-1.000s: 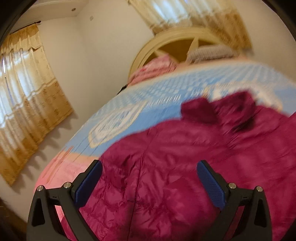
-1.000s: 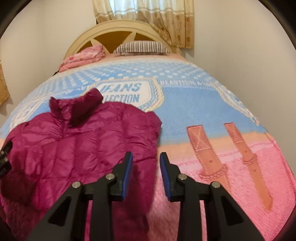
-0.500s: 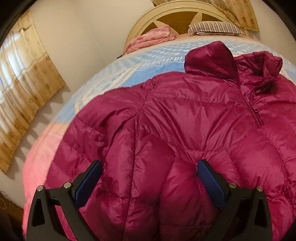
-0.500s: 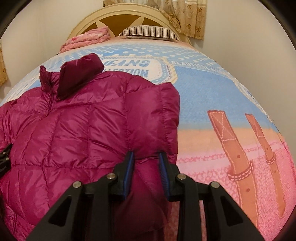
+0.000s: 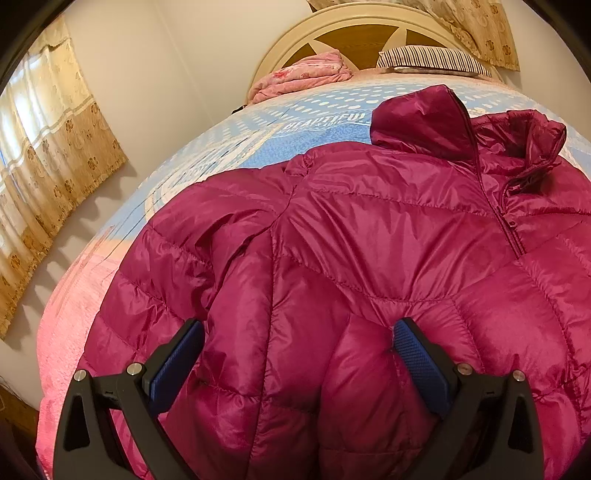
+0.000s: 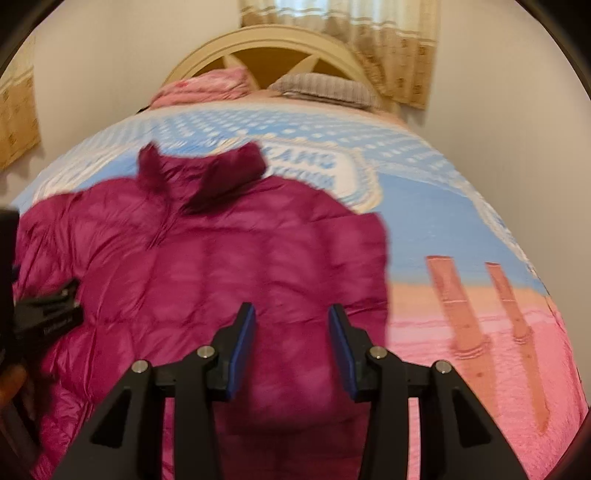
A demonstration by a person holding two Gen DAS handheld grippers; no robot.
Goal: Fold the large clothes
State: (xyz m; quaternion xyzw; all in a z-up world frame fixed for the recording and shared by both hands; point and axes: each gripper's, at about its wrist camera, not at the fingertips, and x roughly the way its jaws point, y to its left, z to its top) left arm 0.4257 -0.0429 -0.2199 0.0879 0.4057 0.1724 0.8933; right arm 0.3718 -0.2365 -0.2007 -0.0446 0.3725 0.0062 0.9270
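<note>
I have the magenta puffer jacket (image 5: 369, 258) lying front-up on the bed (image 6: 461, 229), collar toward the headboard (image 5: 354, 33), its hem at the foot edge nearest me. My left gripper (image 5: 299, 354) is spread wide, its blue fingers (image 5: 421, 358) pressed into the padding near the jacket's left side, with quilted fabric bulging between them but not clamped. My right gripper (image 6: 291, 343) hovers over the jacket's right hem area; its fingers (image 6: 242, 347) are opening, released, with the fabric seen between them ungripped. A pink folded blanket (image 5: 299, 75) and a striped pillow (image 5: 432, 61) sit by the headboard.
</note>
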